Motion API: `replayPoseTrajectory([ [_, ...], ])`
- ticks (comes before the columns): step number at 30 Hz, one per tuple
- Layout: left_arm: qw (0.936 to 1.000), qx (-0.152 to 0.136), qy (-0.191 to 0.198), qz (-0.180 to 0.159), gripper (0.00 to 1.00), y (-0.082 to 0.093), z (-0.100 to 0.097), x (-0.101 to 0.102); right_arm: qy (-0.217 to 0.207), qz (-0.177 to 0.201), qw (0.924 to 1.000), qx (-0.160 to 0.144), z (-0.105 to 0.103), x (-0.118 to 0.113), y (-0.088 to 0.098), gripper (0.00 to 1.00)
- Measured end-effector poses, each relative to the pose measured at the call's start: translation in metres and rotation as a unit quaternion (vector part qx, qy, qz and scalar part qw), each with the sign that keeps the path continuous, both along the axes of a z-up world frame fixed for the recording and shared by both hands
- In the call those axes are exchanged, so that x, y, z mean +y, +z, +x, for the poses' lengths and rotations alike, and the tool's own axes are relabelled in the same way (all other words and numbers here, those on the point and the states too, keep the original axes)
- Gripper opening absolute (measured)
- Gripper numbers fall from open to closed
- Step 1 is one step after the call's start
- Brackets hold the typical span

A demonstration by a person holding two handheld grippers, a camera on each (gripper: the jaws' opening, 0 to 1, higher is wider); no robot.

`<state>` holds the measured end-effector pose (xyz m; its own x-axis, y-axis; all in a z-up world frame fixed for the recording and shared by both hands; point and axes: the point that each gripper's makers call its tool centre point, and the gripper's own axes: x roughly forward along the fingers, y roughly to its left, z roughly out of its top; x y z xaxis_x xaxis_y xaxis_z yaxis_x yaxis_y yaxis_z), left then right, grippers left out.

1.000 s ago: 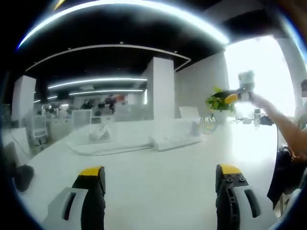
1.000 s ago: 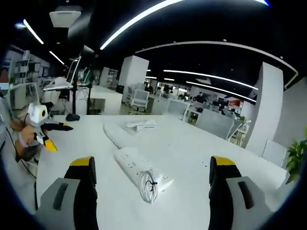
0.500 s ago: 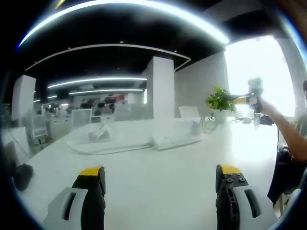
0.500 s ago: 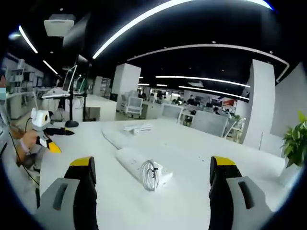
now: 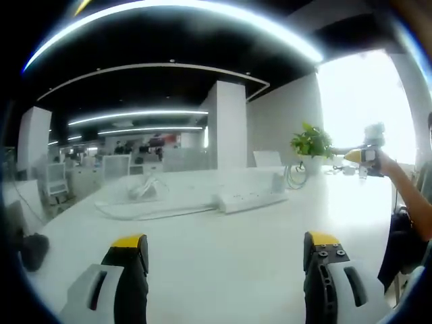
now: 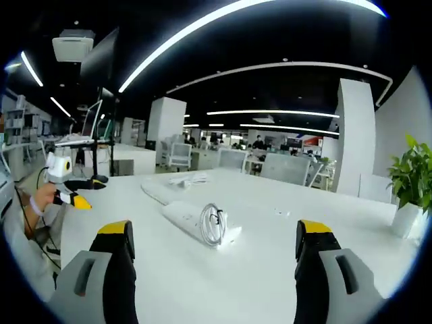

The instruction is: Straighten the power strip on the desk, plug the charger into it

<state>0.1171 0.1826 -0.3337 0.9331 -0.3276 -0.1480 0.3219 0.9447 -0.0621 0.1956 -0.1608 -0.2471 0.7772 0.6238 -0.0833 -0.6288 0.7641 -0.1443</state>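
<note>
In the left gripper view, the left gripper [image 5: 226,260] is hovering over the white desk [image 5: 223,270] with its jaws standing wide apart and nothing between them. The power strip [image 5: 248,200] is lying flat on the desk well beyond the jaws, its long axis running roughly across the view. Right of the strip, a potted plant [image 5: 310,143] is sitting in a pale pot. Further right, the right gripper [image 5: 370,154] is showing in a person's hand; whether it is open I cannot tell there.

In the right gripper view, the right gripper [image 6: 214,253] is gaping with empty jaws. The power strip [image 6: 197,219] is lying ahead, its long axis slanting away to the left, a coiled cable [image 6: 214,224] bundled at its near end. Left of the strip, the left gripper [image 6: 71,196] is showing.
</note>
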Motion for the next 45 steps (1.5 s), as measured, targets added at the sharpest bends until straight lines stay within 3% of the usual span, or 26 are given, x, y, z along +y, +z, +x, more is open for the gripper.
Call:
replayPoseTrajectory([
  [17, 0.9999, -0.001, 0.010, 0.001, 0.98, 0.002, 0.000, 0.009, -0.034, 0.040, 0.9983, 0.026, -0.022, -0.023, -0.042, 0.98],
  [45, 0.9998, 0.000, 0.020, -0.008, 0.98, 0.001, 0.005, 0.017, -0.043, 0.053, 0.9968, 0.042, -0.027, -0.018, -0.062, 0.96],
])
